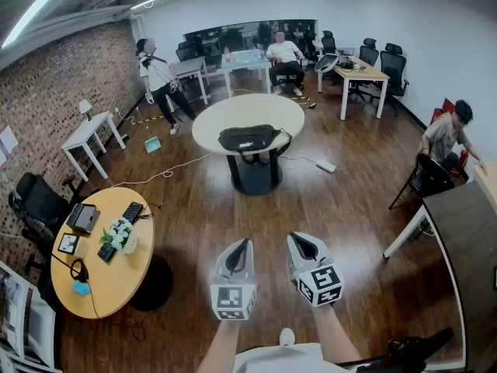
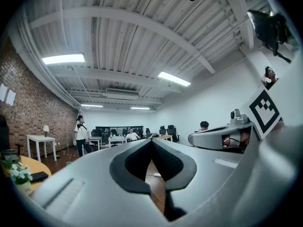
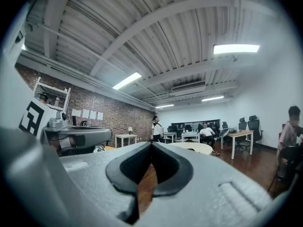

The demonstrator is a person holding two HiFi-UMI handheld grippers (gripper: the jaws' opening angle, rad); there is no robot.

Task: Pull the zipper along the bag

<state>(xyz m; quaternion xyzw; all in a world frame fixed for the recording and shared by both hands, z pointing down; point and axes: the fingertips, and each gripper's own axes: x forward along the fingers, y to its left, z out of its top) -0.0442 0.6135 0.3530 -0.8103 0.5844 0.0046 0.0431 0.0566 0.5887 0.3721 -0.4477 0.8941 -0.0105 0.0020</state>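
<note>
A black bag [image 1: 249,138] lies on a round white table [image 1: 225,113] in the middle of the room, well ahead of me. My left gripper [image 1: 237,256] and right gripper [image 1: 304,249] hang side by side low in the head view, far short of that table. Both are shut with nothing between their jaws. In the left gripper view my left gripper [image 2: 151,142] points up across the room, tips touching. The right gripper [image 3: 151,144] in its own view likewise has its tips together, and the white table [image 3: 194,147] shows just beyond it. The zipper is too small to make out.
A round wooden table [image 1: 116,274] with a laptop, keyboard and flowers stands at the left. A dark desk [image 1: 470,239] is at the right, with a seated person [image 1: 446,134] behind it. Other people, desks and office chairs fill the far end. A cable and power strip [image 1: 325,165] lie on the floor.
</note>
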